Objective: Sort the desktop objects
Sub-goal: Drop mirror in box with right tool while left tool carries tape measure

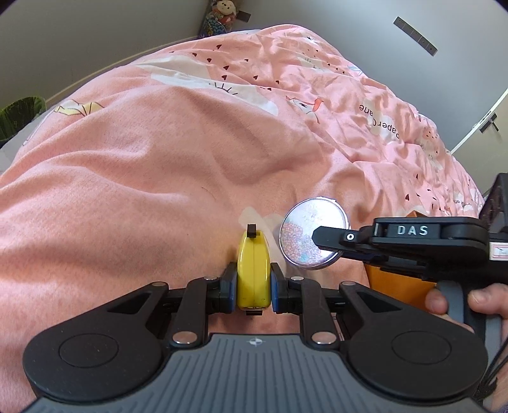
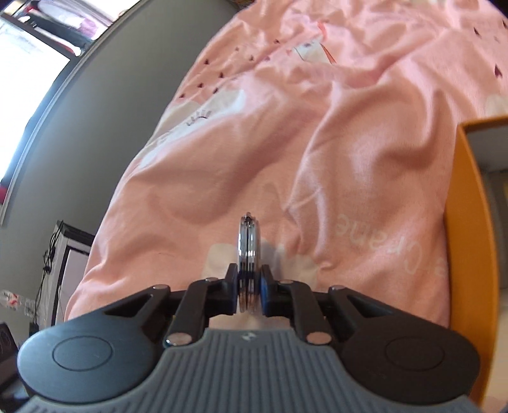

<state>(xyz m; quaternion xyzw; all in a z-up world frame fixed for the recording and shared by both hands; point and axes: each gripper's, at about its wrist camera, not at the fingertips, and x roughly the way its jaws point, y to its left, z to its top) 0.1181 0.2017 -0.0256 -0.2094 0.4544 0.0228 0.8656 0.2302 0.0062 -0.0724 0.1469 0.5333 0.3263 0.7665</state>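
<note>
My left gripper (image 1: 253,287) is shut on a yellow tape measure (image 1: 253,273), held on edge above the pink quilt (image 1: 143,152). My right gripper (image 2: 249,286) is shut on a round silver compact mirror (image 2: 249,251), seen edge-on in the right wrist view. In the left wrist view the mirror (image 1: 304,232) shows its flowered round face just right of the tape measure, with the right gripper (image 1: 330,244) reaching in from the right and clamping its lower right rim.
An orange box (image 2: 470,241) stands at the right edge of the bed; it also shows in the left wrist view (image 1: 397,286) under the right gripper. A grey wall (image 2: 95,127) runs along the left. A plush toy (image 1: 220,16) sits at the far end.
</note>
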